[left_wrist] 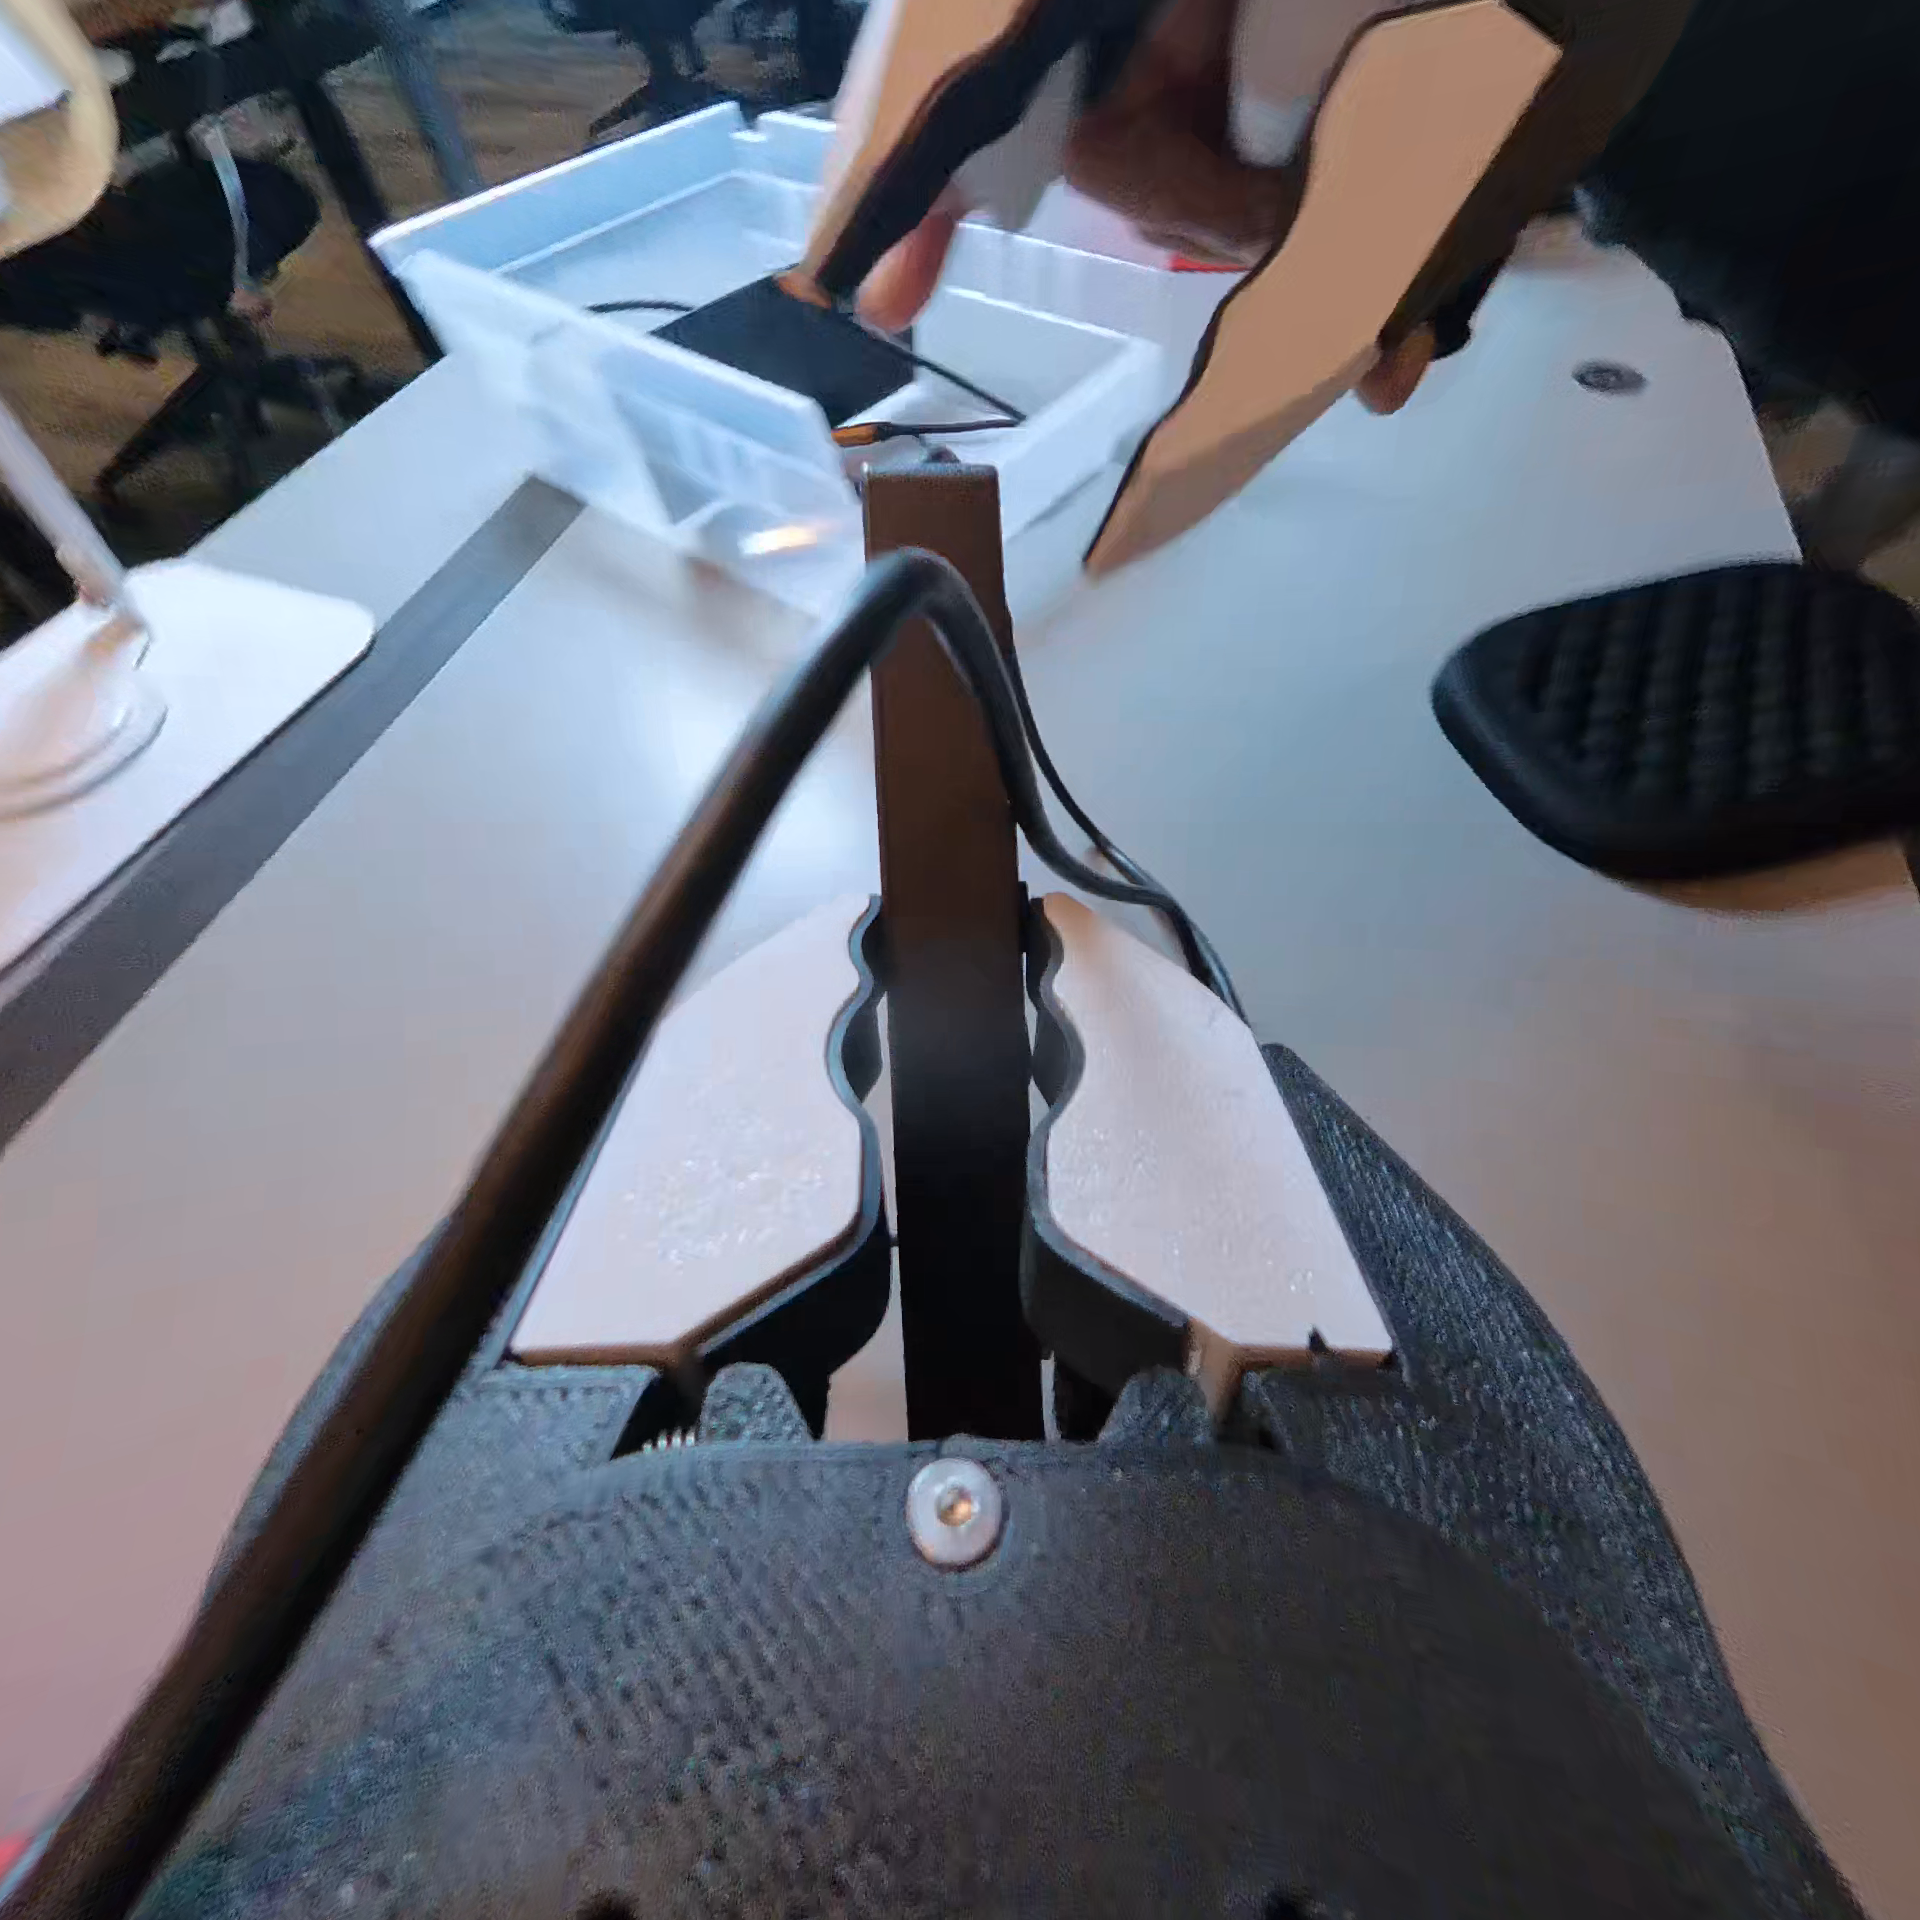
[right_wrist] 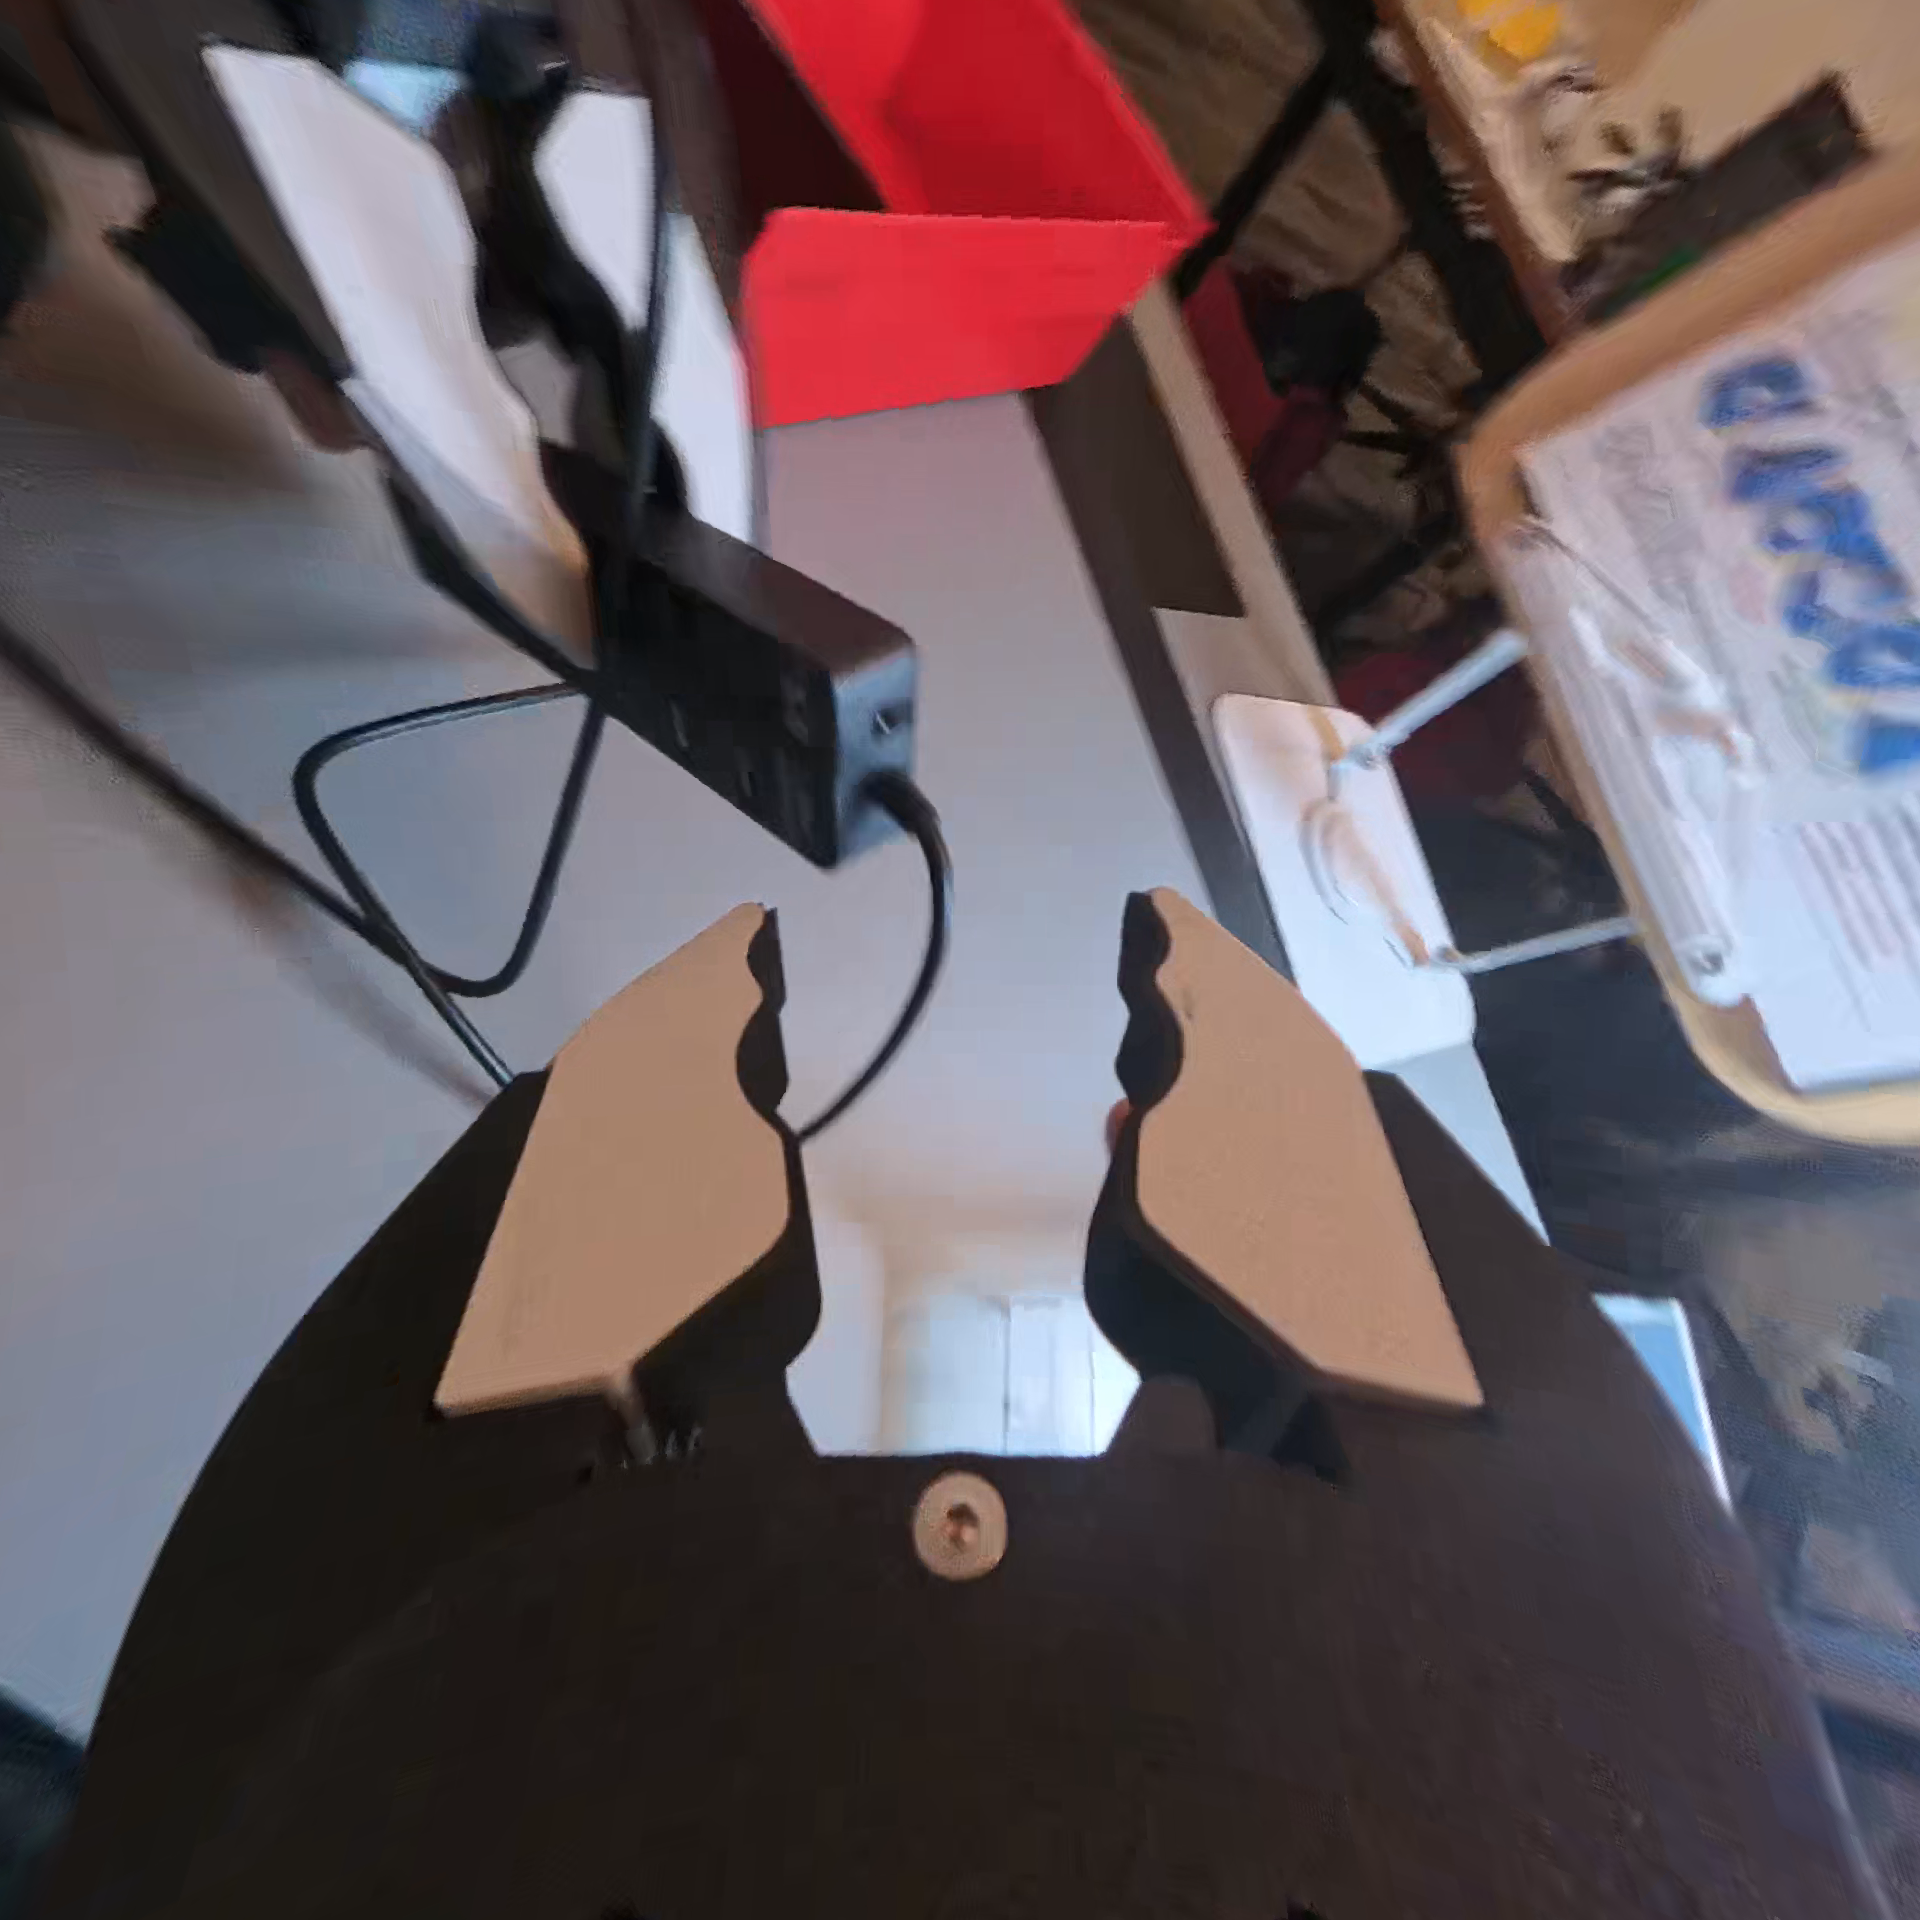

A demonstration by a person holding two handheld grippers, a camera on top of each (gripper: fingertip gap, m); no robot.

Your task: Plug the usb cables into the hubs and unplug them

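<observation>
While the left tongs clamp a black USB hub lifted above the pale tabletop, its cable arching leftward, the right tongs hang wide apart and empty over open surface. White tray near the far edge holds a flat black device; red bin contents unseen.

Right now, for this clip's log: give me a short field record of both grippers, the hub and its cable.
left gripper: shut on the black USB hub, held clear of the white desk
right gripper: open, empty, near the hub's end
black cable: plugged into the hub's end face, looping down
white tray: behind on the desk, holding a flat black item
</observation>
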